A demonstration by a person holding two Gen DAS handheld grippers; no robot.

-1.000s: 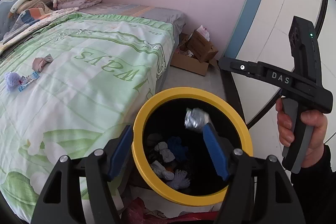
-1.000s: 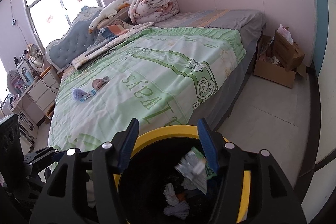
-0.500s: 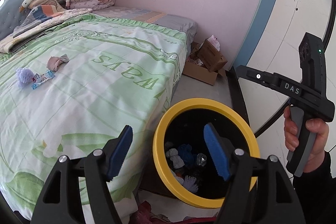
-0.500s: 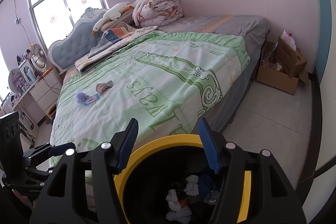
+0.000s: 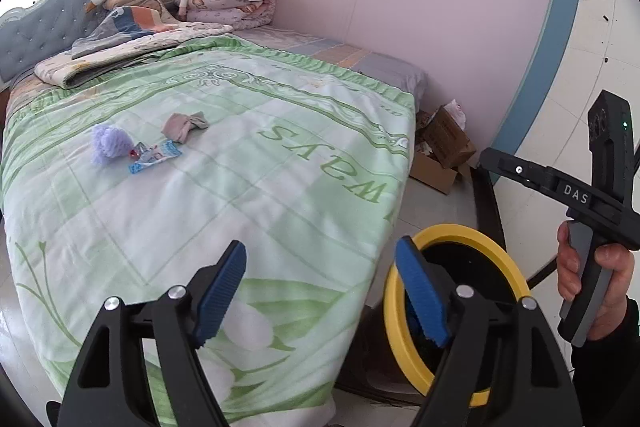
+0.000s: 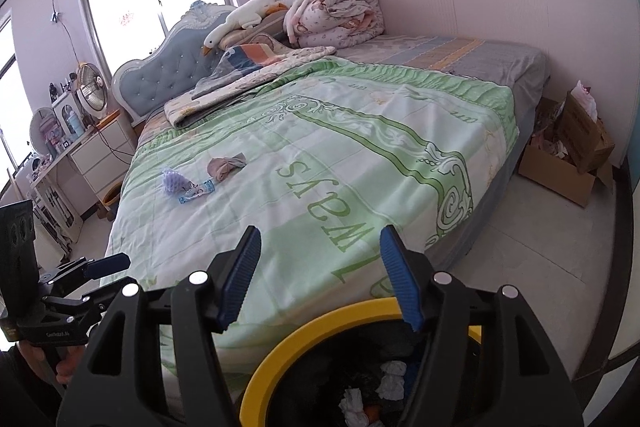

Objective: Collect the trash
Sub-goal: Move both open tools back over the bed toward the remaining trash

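Observation:
A black bin with a yellow rim stands on the floor at the foot of the bed, with crumpled white scraps inside. On the green bedspread lie a purple puff, a blue wrapper and a beige crumpled cloth. My left gripper hangs over the bed's foot beside the bin, its jaws opening with nothing between them. My right gripper is above the bin's near rim, jaws also opening and empty. Both are far from the items on the bed.
An open cardboard box of clutter sits on the floor by the pink wall. Folded quilts and a plush goose lie at the headboard. A white desk with a fan stands left of the bed.
A silver wad and a paper scrap have dropped from the two grippers into the bin. Both grippers have swung away from the bin toward the bed and opened wider.

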